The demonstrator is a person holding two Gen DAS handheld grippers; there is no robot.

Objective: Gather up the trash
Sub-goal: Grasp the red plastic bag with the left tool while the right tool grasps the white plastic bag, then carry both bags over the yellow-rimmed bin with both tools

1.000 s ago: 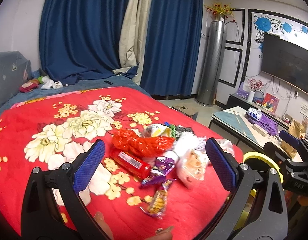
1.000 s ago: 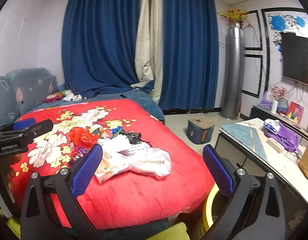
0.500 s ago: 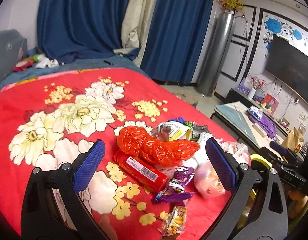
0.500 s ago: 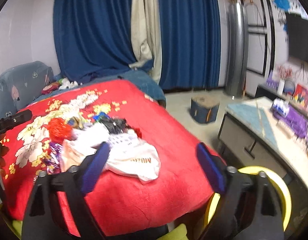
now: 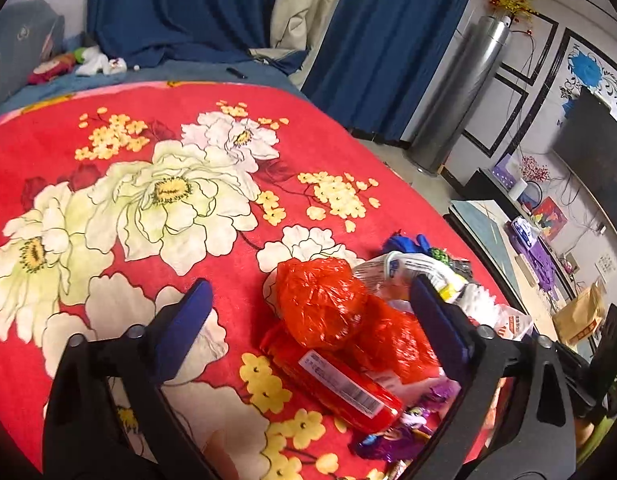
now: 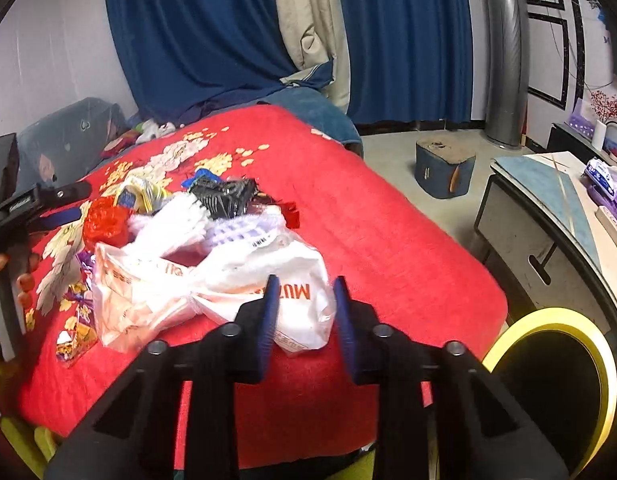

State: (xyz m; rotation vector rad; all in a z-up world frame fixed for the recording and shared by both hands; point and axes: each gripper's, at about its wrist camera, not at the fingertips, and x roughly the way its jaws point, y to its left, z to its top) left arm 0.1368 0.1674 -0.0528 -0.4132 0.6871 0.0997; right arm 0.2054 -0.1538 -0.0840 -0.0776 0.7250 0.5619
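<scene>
A heap of trash lies on the red flowered blanket (image 5: 108,128). My left gripper (image 5: 308,292) hangs just over it, its jaws wide and closing a little. A crumpled red plastic bag (image 5: 320,304) and a red packet (image 5: 340,376) with a barcode lie between its fingers, untouched. Purple wrappers (image 5: 392,436) lie nearer the camera. My right gripper (image 6: 306,284) is at the near end of a white plastic bag (image 6: 236,280) with orange print. Its jaws are narrow and closing, with the bag's end between them. The pads do not clearly press on it.
A yellow-rimmed bin (image 6: 556,314) stands beside the bed at the lower right. A low table (image 6: 548,184) and a blue stool (image 6: 444,168) are on the floor beyond. Black netting (image 6: 224,196) and white foam top the heap. The left gripper (image 6: 40,204) shows at the left edge.
Both grippers have moved forward and down toward the heap. The right jaws went from wide apart to narrow around the white bag's end. The left jaws stayed wide.
</scene>
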